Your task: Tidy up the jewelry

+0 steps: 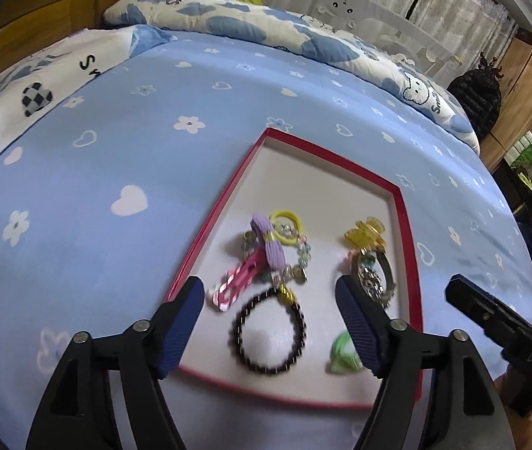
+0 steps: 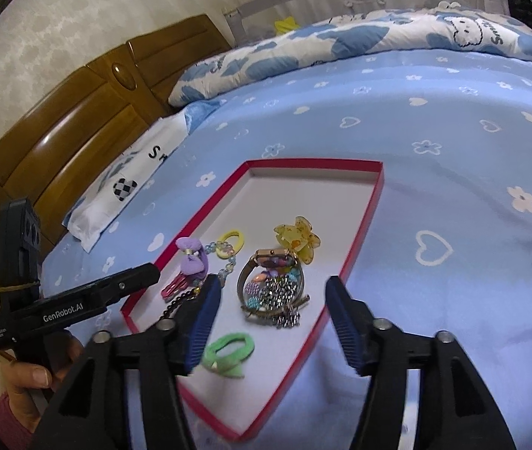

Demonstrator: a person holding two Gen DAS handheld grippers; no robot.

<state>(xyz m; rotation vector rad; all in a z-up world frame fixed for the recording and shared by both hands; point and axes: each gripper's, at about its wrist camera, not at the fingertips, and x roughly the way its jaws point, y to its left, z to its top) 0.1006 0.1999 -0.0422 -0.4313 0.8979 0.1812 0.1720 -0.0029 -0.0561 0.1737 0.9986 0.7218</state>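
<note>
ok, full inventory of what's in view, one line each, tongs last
tray: 1, red rim, white floor, on the bed
bead bracelet: 1, black, tray near side
hair clip: 1, pink, beside the bracelet
bow: 1, purple, over the clip
hair ring: 1, yellow, behind the bow
claw clip: 1, yellow, tray right side
watch: 1, gold, before the claw clip
hair tie: 1, green, tray near corner
bedsheet: 1, blue
quilt: 1, white-blue, far edge
left tongs: open, empty
right tongs: open, empty
</note>
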